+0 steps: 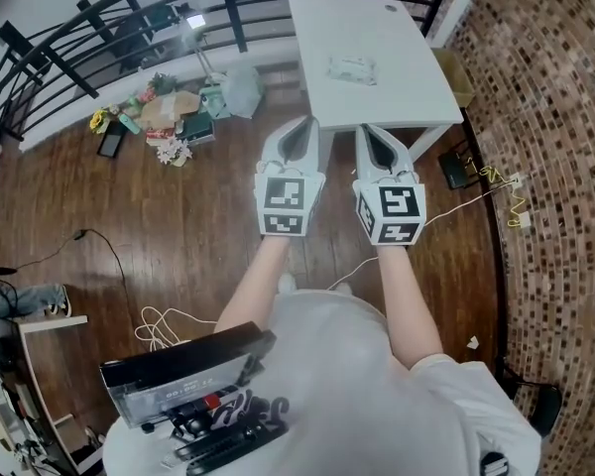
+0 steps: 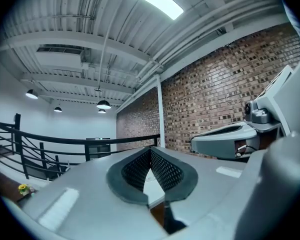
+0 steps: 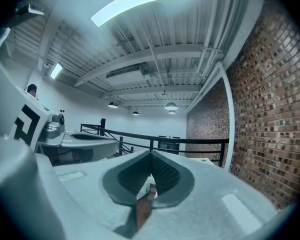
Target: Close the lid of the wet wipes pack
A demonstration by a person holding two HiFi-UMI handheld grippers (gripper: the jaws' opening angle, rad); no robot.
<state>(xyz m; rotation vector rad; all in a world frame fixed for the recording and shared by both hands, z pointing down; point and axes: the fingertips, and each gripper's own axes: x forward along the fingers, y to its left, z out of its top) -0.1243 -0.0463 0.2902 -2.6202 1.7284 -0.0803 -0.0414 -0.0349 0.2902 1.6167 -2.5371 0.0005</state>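
Observation:
The wet wipes pack [image 1: 352, 67] lies flat on the white table [image 1: 407, 87], far ahead of both grippers; whether its lid is up is too small to tell. My left gripper [image 1: 302, 123] and right gripper [image 1: 368, 128] hang side by side over the wooden floor, short of the table's near edge, both pointing at it. Each one is shut with its tips touching and nothing held. In the left gripper view the left gripper [image 2: 150, 149] points level at the railing and brick wall. The right gripper [image 3: 151, 154] does likewise in its own view, and the pack is not clearly seen there.
A black railing [image 1: 99, 18] runs along the back left. Clutter [image 1: 164, 117] lies on the floor under it. A brick wall [image 1: 555, 167] closes the right side. Cables [image 1: 164, 325] and a power strip [image 1: 454, 172] lie on the floor. A black device [image 1: 183, 370] hangs at the person's chest.

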